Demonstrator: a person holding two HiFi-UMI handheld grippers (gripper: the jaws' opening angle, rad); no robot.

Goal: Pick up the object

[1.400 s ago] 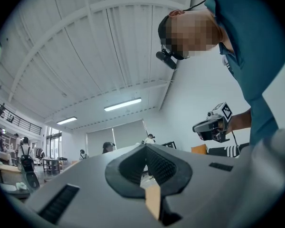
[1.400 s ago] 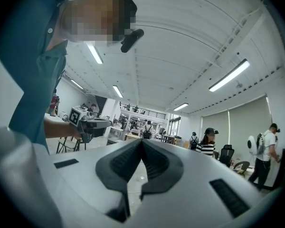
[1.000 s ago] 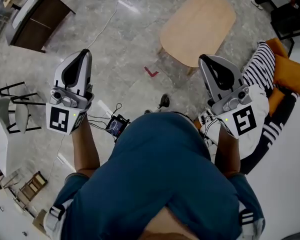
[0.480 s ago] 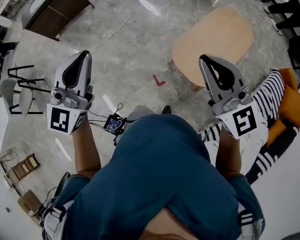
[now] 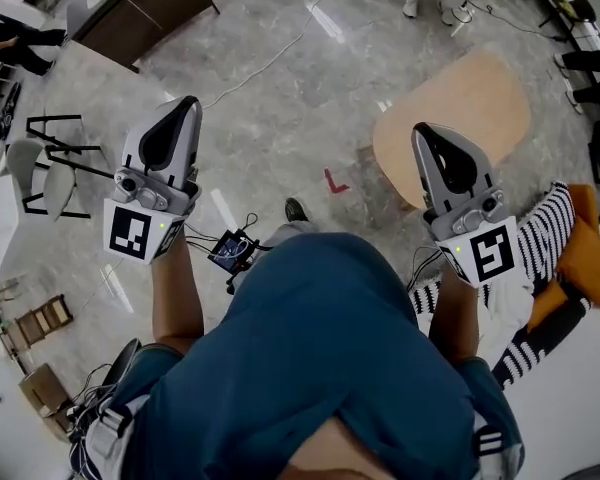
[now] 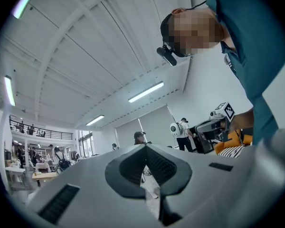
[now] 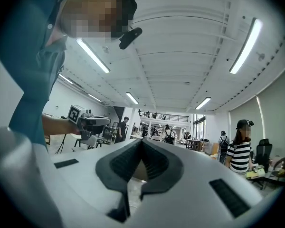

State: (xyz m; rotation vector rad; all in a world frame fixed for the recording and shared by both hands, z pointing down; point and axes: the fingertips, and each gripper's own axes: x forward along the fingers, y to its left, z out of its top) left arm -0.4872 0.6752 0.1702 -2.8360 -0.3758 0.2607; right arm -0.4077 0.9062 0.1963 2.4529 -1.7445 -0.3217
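Both grippers are held up in front of a person in a blue shirt (image 5: 320,368). My left gripper (image 5: 186,103) is shut, its dark pads (image 6: 154,167) meeting at the tip with nothing between them. The right gripper (image 5: 421,129) is shut too and just as empty, its tip (image 7: 141,141) closed. Each gripper view looks out over a large hall and up at the ceiling. In the left gripper view the right gripper (image 6: 213,127) shows at the right, and the left gripper (image 7: 88,120) shows in the right gripper view. I see no thing held or close to either tip.
A low wooden table (image 5: 460,108) stands on the grey stone floor ahead right, near a red floor mark (image 5: 335,181). Striped cloth (image 5: 540,253) and an orange cushion (image 5: 595,253) lie at the right. A dark cabinet (image 5: 145,8) and chairs (image 5: 50,168) are at the left. Other people stand in the hall.
The head view has swung: the wooden table and red mark slid right and down, the cabinet came further into view. Both grippers keep the same raised, shut pose.
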